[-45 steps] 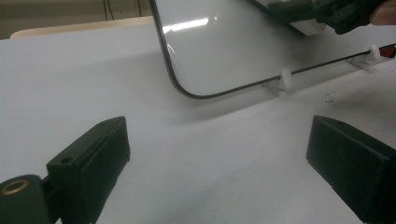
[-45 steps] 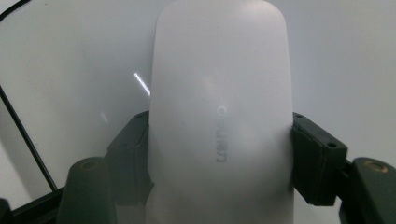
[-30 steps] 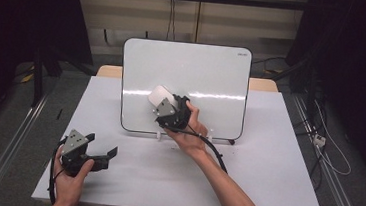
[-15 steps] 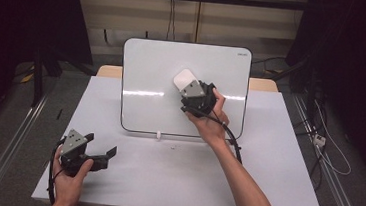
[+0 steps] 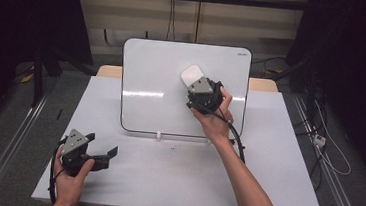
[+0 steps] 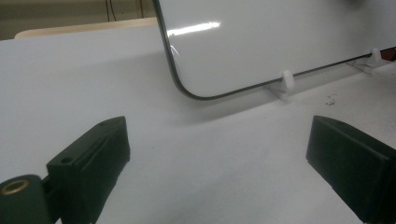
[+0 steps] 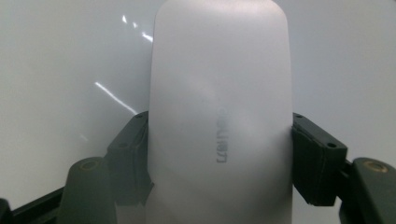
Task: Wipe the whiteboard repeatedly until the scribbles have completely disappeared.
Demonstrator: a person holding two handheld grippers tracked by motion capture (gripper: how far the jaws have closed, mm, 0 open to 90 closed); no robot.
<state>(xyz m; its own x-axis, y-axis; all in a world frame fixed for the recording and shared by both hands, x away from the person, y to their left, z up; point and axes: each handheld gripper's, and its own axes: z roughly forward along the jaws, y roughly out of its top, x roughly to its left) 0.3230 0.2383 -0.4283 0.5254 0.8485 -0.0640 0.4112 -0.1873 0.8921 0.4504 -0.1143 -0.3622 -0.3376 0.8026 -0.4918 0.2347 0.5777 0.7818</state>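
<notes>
Pressing a white eraser [image 5: 192,75] flat against the upright whiteboard [image 5: 153,80], the right gripper [image 5: 198,87] has its jaws clamped on the eraser's two long sides; in the right gripper view the eraser [image 7: 219,121] sits squarely between them. It lies on the board's right half, above the middle. The left gripper [image 5: 108,155] rests low on the bench [image 5: 164,176] near its front left corner, well apart from the board, jaws spread wide with nothing between them.
</notes>
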